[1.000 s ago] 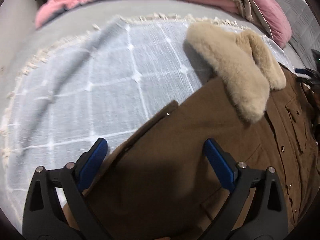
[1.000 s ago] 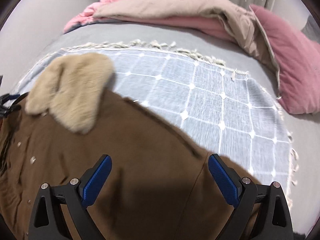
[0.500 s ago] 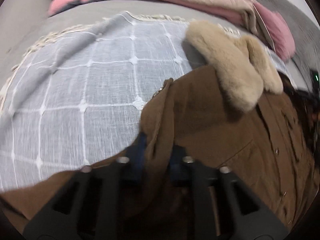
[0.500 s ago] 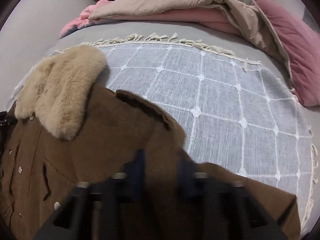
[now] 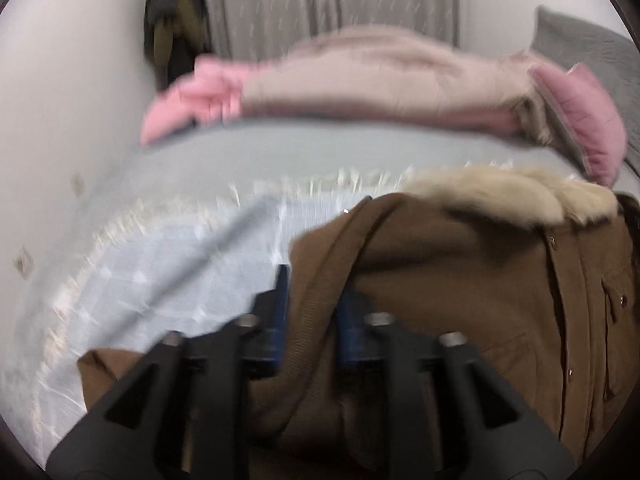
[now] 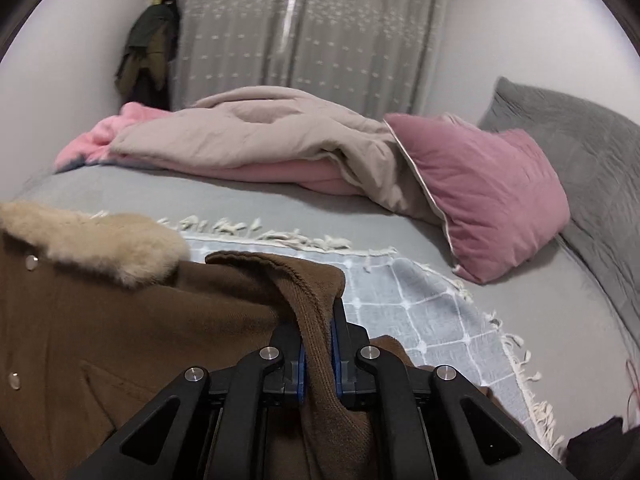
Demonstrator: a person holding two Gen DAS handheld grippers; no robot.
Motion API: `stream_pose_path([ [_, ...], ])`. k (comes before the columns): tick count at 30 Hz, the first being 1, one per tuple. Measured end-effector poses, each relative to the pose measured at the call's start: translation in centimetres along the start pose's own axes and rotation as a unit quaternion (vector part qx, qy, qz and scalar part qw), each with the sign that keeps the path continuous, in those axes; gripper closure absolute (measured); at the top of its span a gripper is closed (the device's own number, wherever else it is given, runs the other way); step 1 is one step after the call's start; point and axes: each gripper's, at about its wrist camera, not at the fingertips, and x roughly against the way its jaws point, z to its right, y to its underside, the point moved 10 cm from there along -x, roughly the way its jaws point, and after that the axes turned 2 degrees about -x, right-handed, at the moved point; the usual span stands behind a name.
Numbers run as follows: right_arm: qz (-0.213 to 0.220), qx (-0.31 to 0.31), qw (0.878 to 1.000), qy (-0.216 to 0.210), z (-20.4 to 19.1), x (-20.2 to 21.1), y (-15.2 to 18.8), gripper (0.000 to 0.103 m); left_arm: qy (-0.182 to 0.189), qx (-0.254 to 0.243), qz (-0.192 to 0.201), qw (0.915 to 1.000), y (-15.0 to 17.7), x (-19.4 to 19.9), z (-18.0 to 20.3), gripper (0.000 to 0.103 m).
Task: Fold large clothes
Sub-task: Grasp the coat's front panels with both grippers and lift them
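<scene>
Right wrist view: right tool (image 6: 318,344) clamps the brown, fur-collared coat's (image 6: 120,320) ribbed cuff (image 6: 316,300), bunched upward.

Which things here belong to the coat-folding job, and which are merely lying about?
Part of the job:
- brown coat with fur collar
- left gripper, opening, coat cloth between
- right gripper, shut on coat
- checked throw

Lying about:
- pink pillow
- beige duvet
- curtain

No legible txt, labels or nos anywhere
</scene>
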Motion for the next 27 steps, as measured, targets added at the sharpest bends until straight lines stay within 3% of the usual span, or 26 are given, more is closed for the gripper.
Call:
stream_pose_path([
  [3,-0.105,0.018,0.994,0.006,-0.6,-4.7,4.2,0.073,0.002,0.015,-0.017,0.9997,1.6,-0.4,-0.5,0.05],
  [4,-0.132,0.032,0.991,0.003,-1.0,-5.4,5.6,0.069,0.009,0.023,-0.014,0.9996,2.0,0.4,-0.9,0.037],
  [5,-0.132,0.045,0.99,-0.001,-1.2,-5.1,6.0,0.065,0.012,0.027,-0.011,0.9995,1.8,1.0,-1.2,0.028],
  [6,-0.124,0.055,0.991,-0.003,-1.3,-4.3,6.1,0.063,0.009,0.036,-0.006,0.9993,2.2,2.6,-2.4,0.025],
  [8,-0.109,0.067,0.992,-0.011,-1.4,-1.9,5.4,0.038,0.005,0.041,-0.013,0.9991,2.6,4.5,-4.5,0.022],
  [11,-0.081,0.069,0.993,-0.045,-1.9,2.6,4.1,0.032,-0.004,0.035,-0.03,0.9989,4.0,6.4,-6.2,0.02],
  [14,-0.066,0.057,0.994,-0.07,-3.1,7.4,4.0,0.026,0.007,0.014,-0.053,0.9985,7.9,8.3,-5.5,0.019],
  [18,-0.077,0.026,0.99,-0.112,-4.5,12.2,5.1,0.025,0.025,-0.034,-0.08,0.9959,12.2,8.3,-1.9,0.018],
  [21,-0.093,0.0,0.986,-0.14,-5.3,15.3,7.2,0.025,0.004,-0.066,-0.108,0.992,14.7,6.8,-0.4,0.019],
  [22,-0.098,-0.013,0.984,-0.149,-5.4,16.3,8.1,0.024,-0.02,-0.079,-0.105,0.9912,15.3,6.1,-0.5,0.03],
  [23,-0.1,-0.029,0.982,-0.16,-5.6,17.4,9.0,0.024,-0.04,-0.084,-0.099,0.9908,15.2,6.0,-1.0,0.057],
  [24,-0.104,-0.039,0.979,-0.169,-5.6,18.0,9.7,0.024,-0.047,-0.083,-0.099,0.9905,15.1,6.1,-1.5,0.064],
  [26,-0.112,-0.056,0.974,-0.19,-5.6,19.0,11.1,0.024,-0.013,-0.035,-0.089,0.9953,13.9,7.3,-3.1,0.091],
  [27,-0.113,-0.06,0.973,-0.194,-5.3,19.3,11.4,0.024,-0.007,-0.006,-0.082,0.9966,13.1,8.4,-4.5,0.094],
])
